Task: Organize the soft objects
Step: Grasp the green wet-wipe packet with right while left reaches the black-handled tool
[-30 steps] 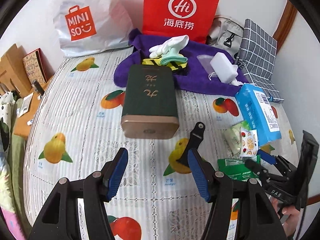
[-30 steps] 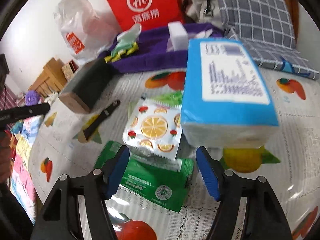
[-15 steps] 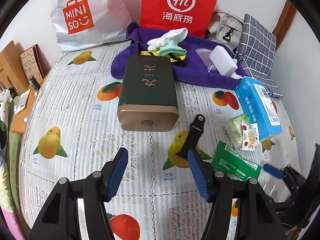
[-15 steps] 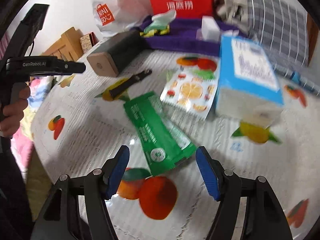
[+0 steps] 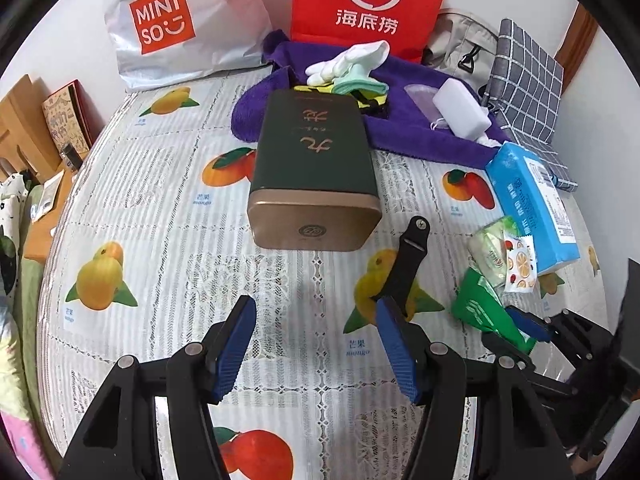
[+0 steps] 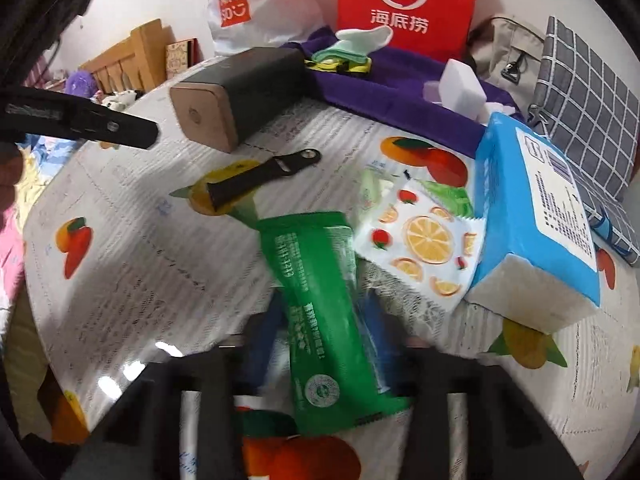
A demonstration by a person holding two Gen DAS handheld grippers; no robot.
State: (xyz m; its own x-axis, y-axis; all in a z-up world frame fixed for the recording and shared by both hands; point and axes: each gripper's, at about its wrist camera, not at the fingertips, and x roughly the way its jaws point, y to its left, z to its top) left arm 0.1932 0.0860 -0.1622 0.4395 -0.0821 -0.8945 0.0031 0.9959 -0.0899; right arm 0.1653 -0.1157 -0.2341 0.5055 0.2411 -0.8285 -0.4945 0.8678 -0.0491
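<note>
A green wipes pack (image 6: 320, 312) lies between the fingers of my right gripper (image 6: 320, 340), which is shut on it; the pack also shows in the left wrist view (image 5: 480, 312). An orange-print packet (image 6: 424, 240) and a blue tissue pack (image 6: 532, 216) lie just right of it. A purple towel (image 5: 420, 128) at the back carries white gloves (image 5: 348, 60), a green cloth and a white block (image 5: 462, 108). My left gripper (image 5: 316, 348) is open and empty above the cloth, in front of a dark green box (image 5: 316, 168).
A black strap (image 5: 408, 264) lies right of the box. A red bag (image 5: 368, 4), a white Miniso bag (image 5: 176, 20), a grey backpack and a checked cushion (image 5: 524, 80) stand at the back. Wooden furniture (image 5: 24, 132) is left of the bed.
My right gripper moved onto the green pack and closed on it; the pack now lies lengthwise between the fingers. The left gripper stayed nearly still and open.
</note>
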